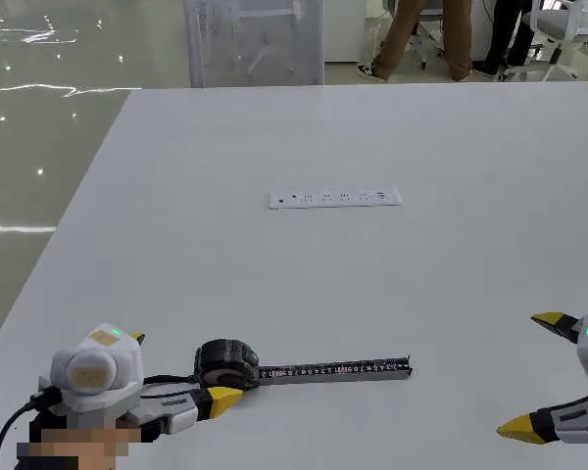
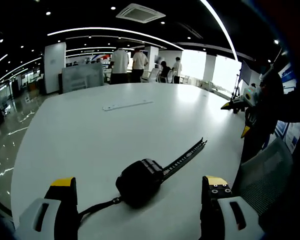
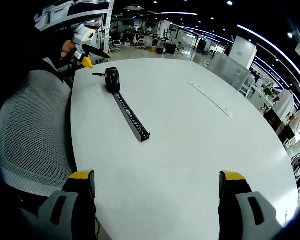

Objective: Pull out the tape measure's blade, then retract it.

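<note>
Black case [image 1: 225,364] lies unheld between released jaws of left gripper [image 1: 181,368]; right gripper [image 1: 534,373] likewise released. Risk: blade [image 1: 333,370] whips, case skids on retraction.

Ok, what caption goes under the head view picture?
Tape measure on the white table, blade pulled out, open left gripper beside it, open right gripper farther off.

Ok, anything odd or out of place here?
Nothing stands out. The tape measure lies on the table with its blade pulled out flat and straight; the left gripper and right gripper are both open.
</note>
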Demonstrator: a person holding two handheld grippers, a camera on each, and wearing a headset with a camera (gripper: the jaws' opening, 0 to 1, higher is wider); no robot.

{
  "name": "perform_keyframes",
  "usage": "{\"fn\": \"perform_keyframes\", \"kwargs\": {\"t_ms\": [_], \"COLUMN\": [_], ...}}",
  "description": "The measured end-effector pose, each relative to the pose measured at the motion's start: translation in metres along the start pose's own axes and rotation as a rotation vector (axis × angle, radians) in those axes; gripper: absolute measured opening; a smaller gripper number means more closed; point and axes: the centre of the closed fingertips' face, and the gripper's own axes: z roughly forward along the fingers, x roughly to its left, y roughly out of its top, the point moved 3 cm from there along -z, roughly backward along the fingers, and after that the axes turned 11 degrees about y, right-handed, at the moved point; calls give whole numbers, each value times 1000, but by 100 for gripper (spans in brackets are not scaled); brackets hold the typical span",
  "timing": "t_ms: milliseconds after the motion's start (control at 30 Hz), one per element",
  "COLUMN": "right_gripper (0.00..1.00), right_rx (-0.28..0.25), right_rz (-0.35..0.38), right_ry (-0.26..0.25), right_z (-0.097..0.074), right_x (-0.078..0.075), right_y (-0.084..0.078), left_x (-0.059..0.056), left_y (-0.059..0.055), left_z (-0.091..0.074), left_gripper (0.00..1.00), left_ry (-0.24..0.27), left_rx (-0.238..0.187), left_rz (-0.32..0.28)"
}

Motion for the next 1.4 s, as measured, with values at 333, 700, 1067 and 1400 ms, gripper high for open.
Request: {"fn": "perform_keyframes", "kwargs": {"t_ms": [333,700,1067,1400], "right_gripper": [98,95,90,62], "right_rx": [27,86,138,160], "right_rz": [-52,-111,-202,-244], "right_ry": [102,186,279,319], "right_z": [43,82,113,128], "right_x": [-21,-28,-24,-19], "right_y": [18,26,35,39], "left_x": [-11,-26,-25,-26], "left_y": [-17,-17,-42,-42], "left_z": [33,41,53,59], "left_gripper": [100,100,100,100], "left_ry": [154,237,231,215], "left_rx": [51,-57,7,-8], "left_rz": [-79,-204,-173,-167]}}
